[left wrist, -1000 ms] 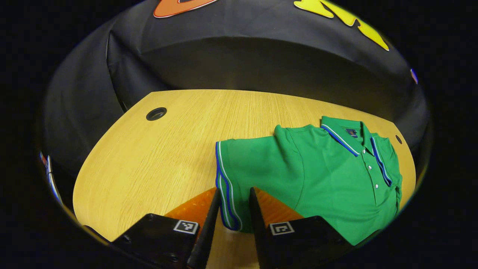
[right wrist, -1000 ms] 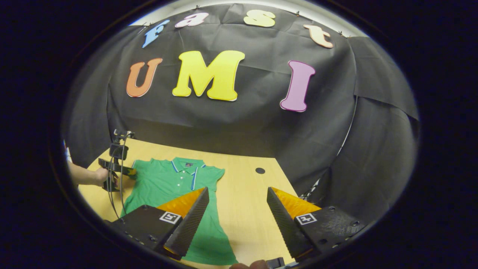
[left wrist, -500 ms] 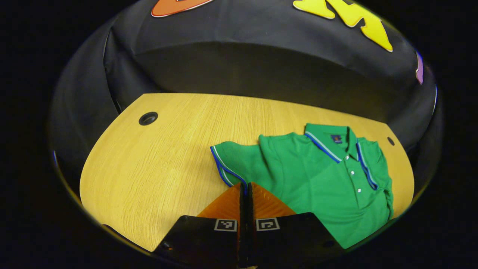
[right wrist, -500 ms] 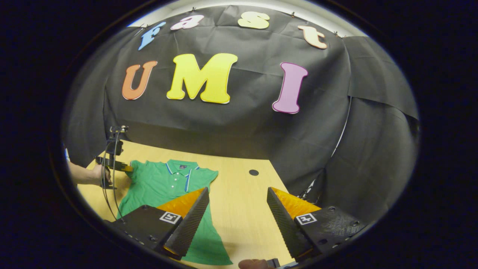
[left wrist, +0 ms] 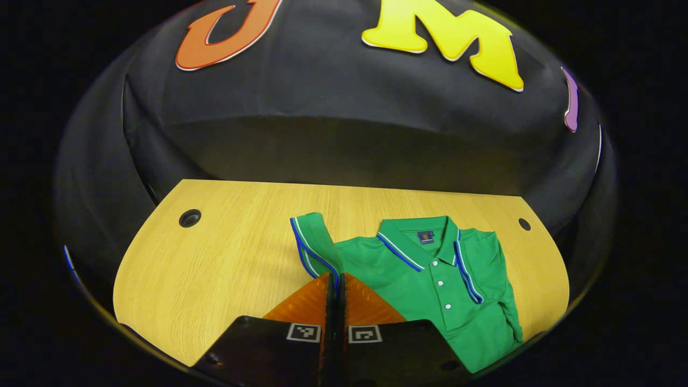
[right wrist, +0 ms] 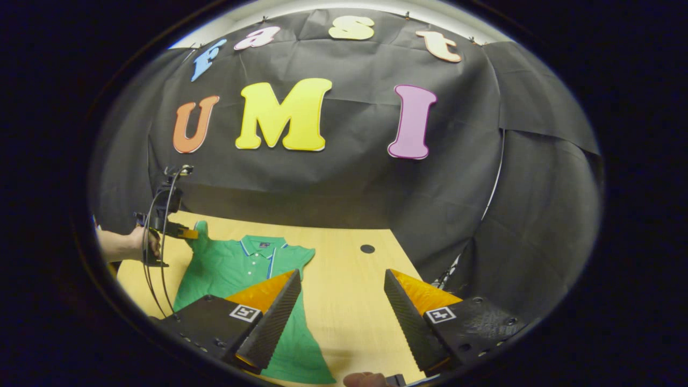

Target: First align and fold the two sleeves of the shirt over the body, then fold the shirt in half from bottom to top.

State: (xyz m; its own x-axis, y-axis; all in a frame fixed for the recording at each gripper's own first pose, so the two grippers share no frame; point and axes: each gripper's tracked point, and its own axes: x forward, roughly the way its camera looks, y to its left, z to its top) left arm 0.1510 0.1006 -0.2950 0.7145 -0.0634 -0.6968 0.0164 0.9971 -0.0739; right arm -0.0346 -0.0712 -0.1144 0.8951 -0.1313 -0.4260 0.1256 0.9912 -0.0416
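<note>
Left gripper [left wrist: 336, 279] is pinching the striped sleeve [left wrist: 312, 244] cuff, raised just ahead of its tips; soft, light fabric droops, so the hem suits gripping. Right gripper [right wrist: 338, 301] hangs spread, shirt [right wrist: 231, 269] flat on the table [right wrist: 344, 285] beyond its left finger.

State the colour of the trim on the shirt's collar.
Blue and white stripes edge the green shirt's collar, clearest in the left gripper view.

left gripper [left wrist: 337, 280]: closed on sleeve [left wrist: 314, 242] since a second ago | sleeve: raised off table [left wrist: 215, 269], drawn toward shirt [left wrist: 451, 285] body
</note>
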